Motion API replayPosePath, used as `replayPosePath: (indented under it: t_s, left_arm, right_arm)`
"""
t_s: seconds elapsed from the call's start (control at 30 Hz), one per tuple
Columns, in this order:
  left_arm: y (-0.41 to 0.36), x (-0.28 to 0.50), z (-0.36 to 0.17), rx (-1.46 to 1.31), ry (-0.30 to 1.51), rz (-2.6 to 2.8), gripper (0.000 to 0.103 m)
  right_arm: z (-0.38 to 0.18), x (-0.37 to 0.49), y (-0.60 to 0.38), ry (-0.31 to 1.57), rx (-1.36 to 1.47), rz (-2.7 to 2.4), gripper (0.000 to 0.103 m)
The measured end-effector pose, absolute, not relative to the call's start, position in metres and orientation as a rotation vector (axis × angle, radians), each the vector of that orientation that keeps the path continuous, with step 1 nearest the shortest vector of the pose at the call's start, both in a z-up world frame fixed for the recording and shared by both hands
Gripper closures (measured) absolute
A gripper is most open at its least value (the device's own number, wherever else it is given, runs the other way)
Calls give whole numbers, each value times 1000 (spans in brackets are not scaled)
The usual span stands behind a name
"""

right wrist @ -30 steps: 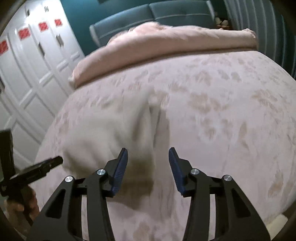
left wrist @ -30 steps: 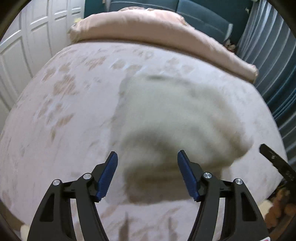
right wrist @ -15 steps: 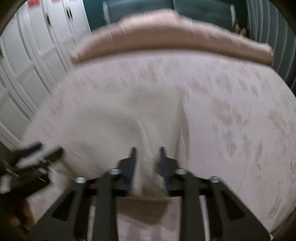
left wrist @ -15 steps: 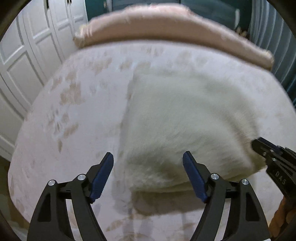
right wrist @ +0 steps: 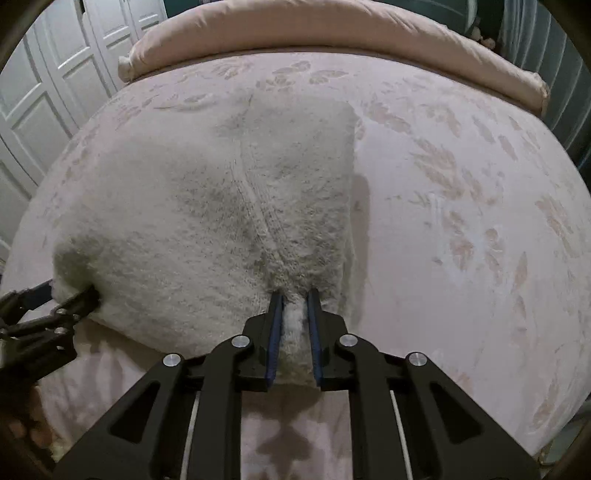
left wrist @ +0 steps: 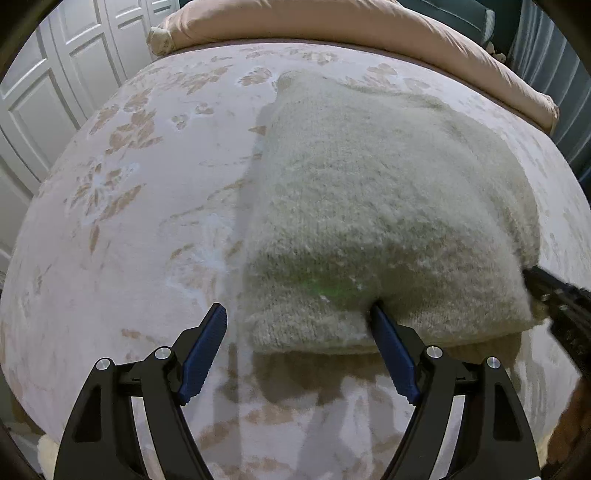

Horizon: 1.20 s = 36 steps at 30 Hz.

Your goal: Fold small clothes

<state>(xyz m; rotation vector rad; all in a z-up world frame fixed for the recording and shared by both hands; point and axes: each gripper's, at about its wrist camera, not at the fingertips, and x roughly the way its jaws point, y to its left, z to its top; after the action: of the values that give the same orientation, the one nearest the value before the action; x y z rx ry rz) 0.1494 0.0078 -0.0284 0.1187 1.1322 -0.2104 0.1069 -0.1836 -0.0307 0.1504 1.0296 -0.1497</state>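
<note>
Two grippers are at work on one big bed [left wrist: 110, 229], and we start with the bed, since it is the biggest thing we see. It has a pale cover with leaf shapes on it. A rolled pink blanket [left wrist: 332, 22] lies across the far end, and white doors [left wrist: 48, 85] stand to the side.

Next comes the fluffy cream sweater [left wrist: 369, 192]. It lies in the middle of the bed, spread out and already doubled over, so it looks thick and soft. We think the bed is a good place for it, because the flat cover lets us lay the cloth out neatly.

Now the smaller things. Our right gripper [right wrist: 294, 314] has its fingers squeezed tight on the near edge of the sweater, and a tuft of wool sticks up between them. We hold it there so we can lift that edge and fold it over.

Our left gripper [left wrist: 297, 350] has its fingers spread wide. The near left corner of the sweater sits between them. One finger pokes into the wool and the other stands off beside the cloth, so nothing is pinched yet. We think this hand wants the other corner, so that both ends of the edge can go up together and the fold stays straight. If only one end goes up, the sweater may twist.
</note>
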Motion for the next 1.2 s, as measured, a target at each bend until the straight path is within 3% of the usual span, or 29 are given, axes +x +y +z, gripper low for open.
replayPosePath:
  t_s: [0.1,0.27,0.37,1.03,1.2]
  left_arm:
    - [6,143,-25,143,1121,-202,25]
    - [4,126,-22,138,1124,-176,26]
    - [0,111,-22,153,1116,-158,26]
    - [-13,47,-50,199,1083,-114,23]
    - [-10,40,-57,198,1025,-78,13]
  right_arm:
    - [-10,95,-181,990,204,-134,85]
    - [-1,65,-168,941,174,-194,43]
    - [-11,47,-159,944,148,-221,37]
    - [-64,-4,-144,1004,187,-276,32]
    - [-77,-12,-140,983,165,-303,29]
